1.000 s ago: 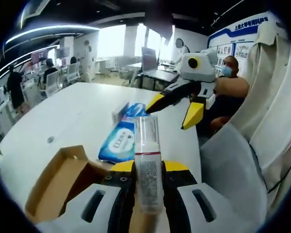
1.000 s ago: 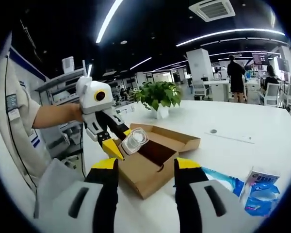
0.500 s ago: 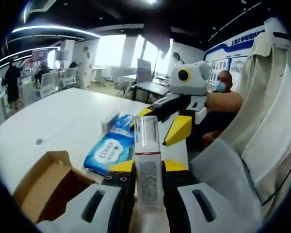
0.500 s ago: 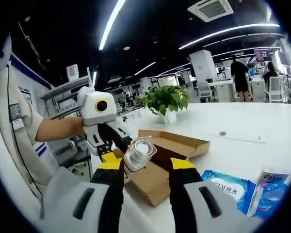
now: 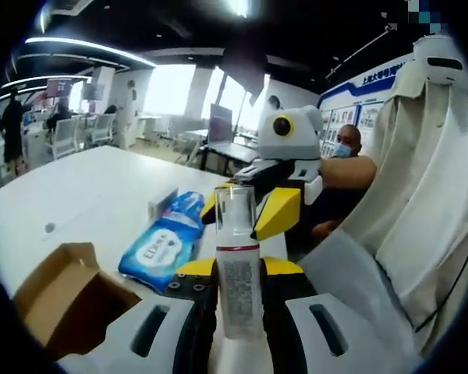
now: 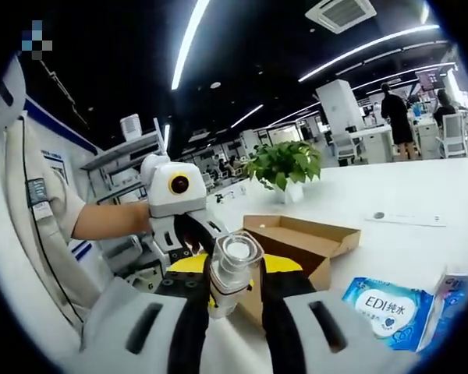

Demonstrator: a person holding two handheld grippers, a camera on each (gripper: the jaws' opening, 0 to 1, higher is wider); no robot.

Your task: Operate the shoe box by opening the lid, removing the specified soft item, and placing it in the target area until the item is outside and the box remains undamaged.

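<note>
Holding a clear capped bottle (image 5: pixel 235 269) upright, the left gripper (image 5: pixel 238 274) has its yellow-tipped jaws clenched on the bottle's labelled lower part. In the left gripper view, left to right: the open cardboard box (image 5: pixel 58 292) lies at the near left on the white table (image 5: pixel 78 183), flap raised, inside dark. Just right of it lies a blue wipes pack (image 5: pixel 161 240), with a small carton (image 5: pixel 163 202) at its far end. Beyond the bottle's cap the right gripper (image 5: pixel 253 210) comes in, its jaws on either side of the cap; whether they touch it I cannot tell. A person's forearm (image 5: pixel 347 171) and pale shirt are at the right.

In the right gripper view, left to right: the shirt and a bare forearm (image 6: pixel 109 220) lead to the left gripper (image 6: pixel 189 234), which holds the bottle (image 6: pixel 230 269) with its cap toward the camera. The right gripper (image 6: pixel 228 269) has its jaws close on both sides of the cap; a firm grip cannot be told. Behind lies the box (image 6: pixel 304 238), open. A potted plant (image 6: pixel 285 165) stands farther back. The wipes pack (image 6: pixel 386 301) lies at the near right, outside the box.
</note>
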